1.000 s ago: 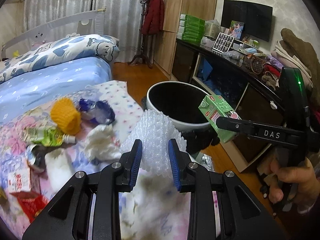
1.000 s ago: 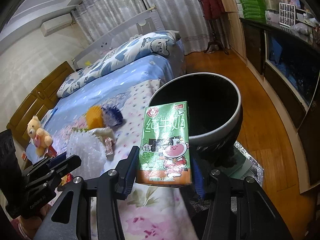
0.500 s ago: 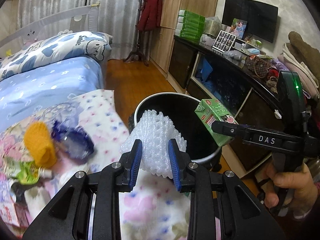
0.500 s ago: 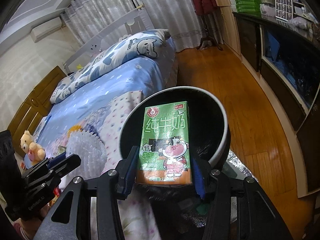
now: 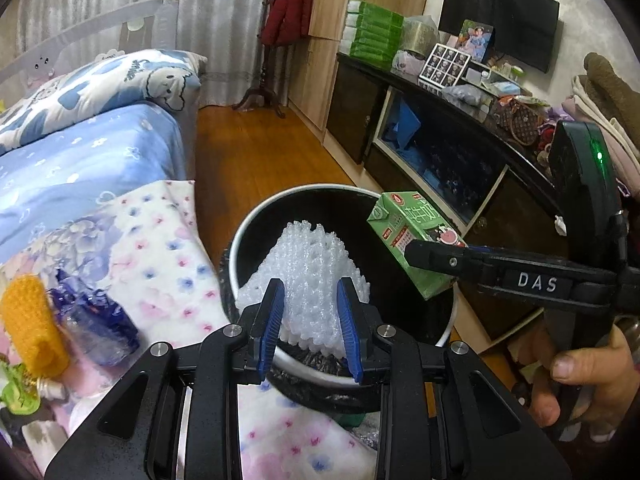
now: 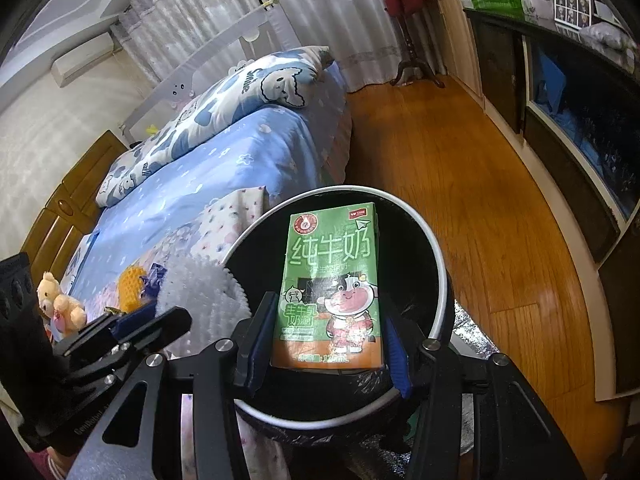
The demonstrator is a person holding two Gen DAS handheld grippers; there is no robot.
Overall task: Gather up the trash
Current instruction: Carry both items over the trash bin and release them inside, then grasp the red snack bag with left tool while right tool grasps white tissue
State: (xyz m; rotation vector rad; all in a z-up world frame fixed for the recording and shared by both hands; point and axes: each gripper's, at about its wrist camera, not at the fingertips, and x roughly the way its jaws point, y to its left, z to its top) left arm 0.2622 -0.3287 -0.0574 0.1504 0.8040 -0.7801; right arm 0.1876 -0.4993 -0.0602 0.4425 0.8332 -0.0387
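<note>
Trash bin (image 5: 256, 236), black inside with a pale rim, seen at centre frame in both views, standing on the wooden floor (image 5: 256, 160) against the bed (image 5: 80, 168) edge.

Left gripper (image 5: 310, 320): blue-padded fingers (image 5: 272, 320) clenched on a white foam net sleeve (image 5: 312, 264). Sleeve held over the near rim of the bin, centre of the left view, its upper part against the dark interior. Same sleeve visible at lower left of the right view (image 6: 200, 300), at the bin's left rim.

Right gripper (image 6: 326, 344): fingers (image 6: 258, 340) grasping a green milk carton (image 6: 332, 284) by its lower sides, upright, printed face toward the camera. Carton framed wholly against the bin opening (image 6: 436, 264) at centre of the right view. In the left view, same carton (image 5: 412, 236) seen at right of centre, tilted, at the bin's right rim, held by the right gripper (image 5: 424, 256) with a hand (image 5: 576, 384) on the handle at lower right.

Remaining on the floral bedcover (image 5: 160, 248), lower left of the left view: orange knitted piece (image 5: 32, 324), crumpled blue-purple wrapper (image 5: 96, 320) just beside it, green packet (image 5: 16, 388) at the frame edge, only partly visible.

Noted in background: teddy bear (image 6: 60, 300) on the bed, left edge of the right view; dark cabinet (image 5: 440, 152) along the right wall; red coat (image 5: 288, 4) on a stand, top centre.
</note>
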